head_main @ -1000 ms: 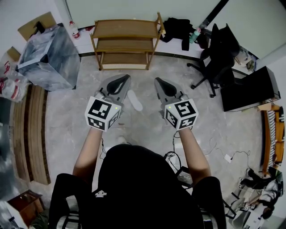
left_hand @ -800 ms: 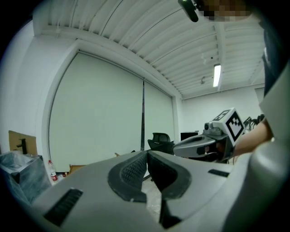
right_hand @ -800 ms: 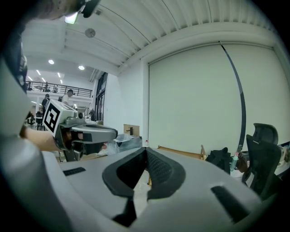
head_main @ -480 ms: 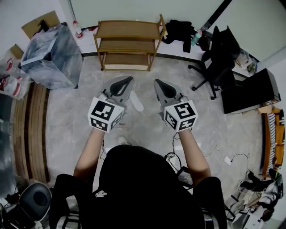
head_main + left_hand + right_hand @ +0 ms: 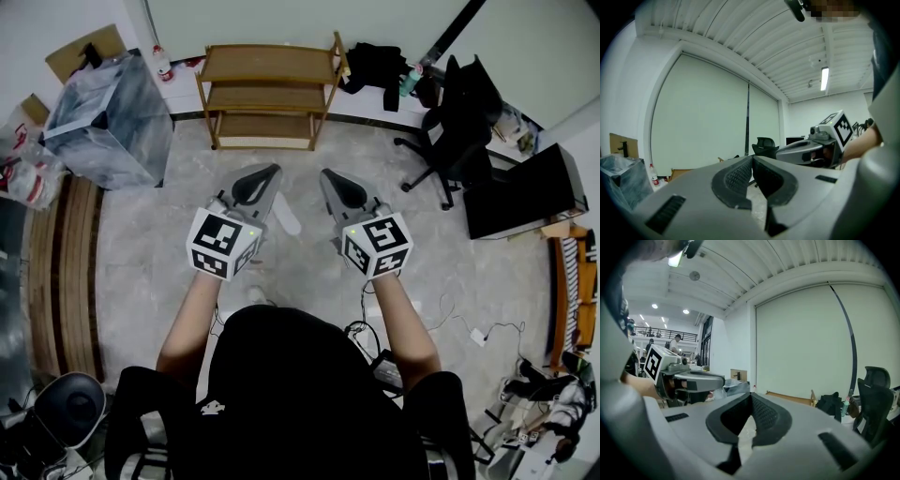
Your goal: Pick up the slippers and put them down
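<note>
1. Your left hand-held gripper [image 5: 271, 170] and right hand-held gripper [image 5: 325, 174] sit side by side at mid-frame in the head view, both aimed toward the top of the frame. Each has its jaws closed tip to tip with nothing between them.
2. One flat white slipper [image 5: 285, 215] lies on the pale stone floor [image 5: 159, 244], showing in the gap between the two grippers.
3. Its long axis runs from upper left to lower right of the frame.
4. It shows closer to your left gripper, so that one looks the handier; you would need to drop down and open the jaws first.
5. I cannot make out a second slipper.
</note>
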{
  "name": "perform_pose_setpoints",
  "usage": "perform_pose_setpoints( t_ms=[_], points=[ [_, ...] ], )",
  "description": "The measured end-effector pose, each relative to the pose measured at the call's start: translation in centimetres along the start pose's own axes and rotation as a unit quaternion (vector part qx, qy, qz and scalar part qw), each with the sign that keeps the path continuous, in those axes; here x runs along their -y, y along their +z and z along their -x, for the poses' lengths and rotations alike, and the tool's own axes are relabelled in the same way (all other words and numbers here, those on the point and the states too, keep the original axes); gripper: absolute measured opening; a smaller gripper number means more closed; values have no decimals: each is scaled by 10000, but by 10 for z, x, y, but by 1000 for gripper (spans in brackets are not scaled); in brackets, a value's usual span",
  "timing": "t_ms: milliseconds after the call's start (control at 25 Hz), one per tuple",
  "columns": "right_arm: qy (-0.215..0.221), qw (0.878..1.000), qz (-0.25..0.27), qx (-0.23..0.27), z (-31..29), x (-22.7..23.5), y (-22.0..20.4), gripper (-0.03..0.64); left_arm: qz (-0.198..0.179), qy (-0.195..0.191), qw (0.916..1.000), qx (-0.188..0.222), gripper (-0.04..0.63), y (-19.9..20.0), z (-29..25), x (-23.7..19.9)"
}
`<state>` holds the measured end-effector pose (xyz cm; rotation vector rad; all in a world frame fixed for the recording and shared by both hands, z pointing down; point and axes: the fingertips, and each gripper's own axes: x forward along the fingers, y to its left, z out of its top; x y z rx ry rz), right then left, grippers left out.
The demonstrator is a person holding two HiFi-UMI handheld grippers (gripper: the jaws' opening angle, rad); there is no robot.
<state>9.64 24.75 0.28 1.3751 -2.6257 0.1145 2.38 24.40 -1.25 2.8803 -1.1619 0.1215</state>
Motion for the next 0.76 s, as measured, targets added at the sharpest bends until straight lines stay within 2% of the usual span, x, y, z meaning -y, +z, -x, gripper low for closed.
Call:
perform_pose_setpoints(
  t_ms=[760],
  points=[
    [45,10000,6,19,0,-13,-3,0,96,44,9999,54,8,-3,11,1]
  ],
)
